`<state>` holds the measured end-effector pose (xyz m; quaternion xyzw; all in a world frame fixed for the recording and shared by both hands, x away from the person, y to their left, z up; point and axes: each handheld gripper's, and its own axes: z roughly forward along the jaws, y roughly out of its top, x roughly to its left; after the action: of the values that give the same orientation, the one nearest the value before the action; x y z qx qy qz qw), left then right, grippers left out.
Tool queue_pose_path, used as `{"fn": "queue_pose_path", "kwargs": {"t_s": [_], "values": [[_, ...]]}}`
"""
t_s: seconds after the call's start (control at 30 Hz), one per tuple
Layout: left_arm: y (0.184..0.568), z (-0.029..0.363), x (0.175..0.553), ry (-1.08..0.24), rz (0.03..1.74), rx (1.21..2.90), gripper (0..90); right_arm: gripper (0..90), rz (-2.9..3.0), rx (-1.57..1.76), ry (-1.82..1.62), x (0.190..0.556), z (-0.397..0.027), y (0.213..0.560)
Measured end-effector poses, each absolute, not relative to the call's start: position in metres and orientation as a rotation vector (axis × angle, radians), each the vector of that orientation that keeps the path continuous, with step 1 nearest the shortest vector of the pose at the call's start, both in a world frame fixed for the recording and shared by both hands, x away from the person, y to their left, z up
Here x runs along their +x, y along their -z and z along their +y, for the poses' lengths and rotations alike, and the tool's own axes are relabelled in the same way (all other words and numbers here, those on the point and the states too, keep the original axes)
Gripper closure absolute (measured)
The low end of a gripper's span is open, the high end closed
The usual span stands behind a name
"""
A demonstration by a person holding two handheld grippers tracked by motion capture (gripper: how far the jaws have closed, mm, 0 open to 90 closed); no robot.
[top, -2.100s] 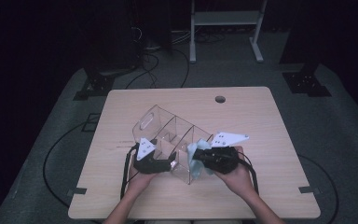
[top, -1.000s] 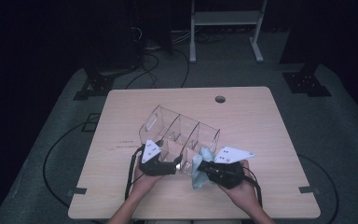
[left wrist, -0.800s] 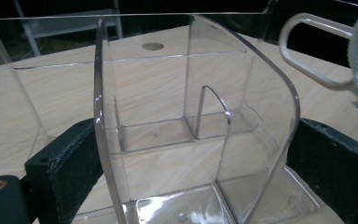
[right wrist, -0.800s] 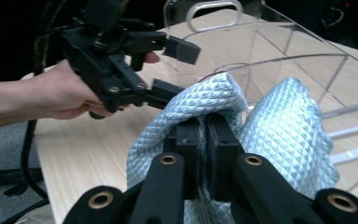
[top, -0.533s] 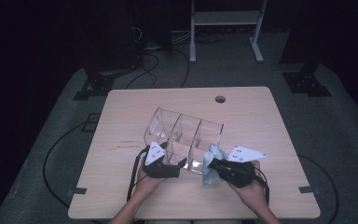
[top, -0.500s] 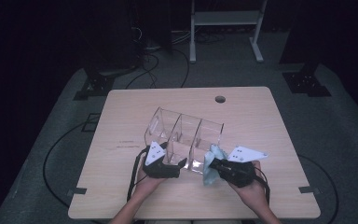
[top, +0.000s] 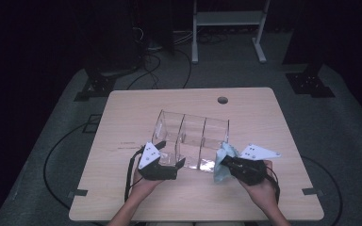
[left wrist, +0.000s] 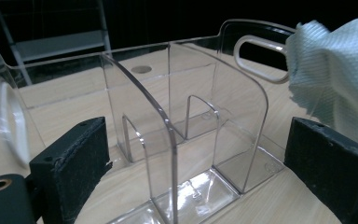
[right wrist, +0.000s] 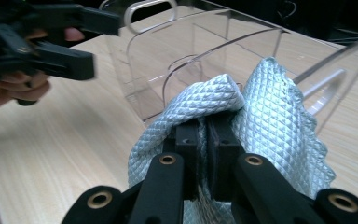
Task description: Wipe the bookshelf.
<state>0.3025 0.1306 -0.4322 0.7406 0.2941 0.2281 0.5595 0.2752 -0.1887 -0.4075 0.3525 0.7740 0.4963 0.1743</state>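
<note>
A clear plastic organizer with three compartments stands mid-table, its open side towards me. My left gripper is at its near left corner. In the left gripper view the left gripper is open wide, two dividers of the organizer stand between the jaws, and neither pad presses on them. My right gripper is shut on a light blue cloth beside the organizer's near right end. In the right gripper view the cloth bunches over the closed right gripper, close to the organizer's wall.
The wooden table has a round cable hole near its far edge. Black cables trail from both grippers over the near edge. Beyond the table are floor cables and a white stand.
My right gripper has carried the cloth to the right, from the organizer's front towards its right end. The left gripper has stayed put.
</note>
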Motion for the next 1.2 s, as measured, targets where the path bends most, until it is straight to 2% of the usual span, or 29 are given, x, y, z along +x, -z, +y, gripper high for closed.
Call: {"fn": "queue_pose_path", "kwargs": {"t_s": [0.6,1.2], "values": [[0.413,0.139,0.297,-0.530,0.621,1.702,5.1,84.0,2.112,1.111,-1.388,0.288,-0.220,0.409],[0.421,0.141,0.307,-0.489,0.622,1.749,4.4,83.9,2.059,1.175,-1.379,0.297,-0.242,0.411]]}}
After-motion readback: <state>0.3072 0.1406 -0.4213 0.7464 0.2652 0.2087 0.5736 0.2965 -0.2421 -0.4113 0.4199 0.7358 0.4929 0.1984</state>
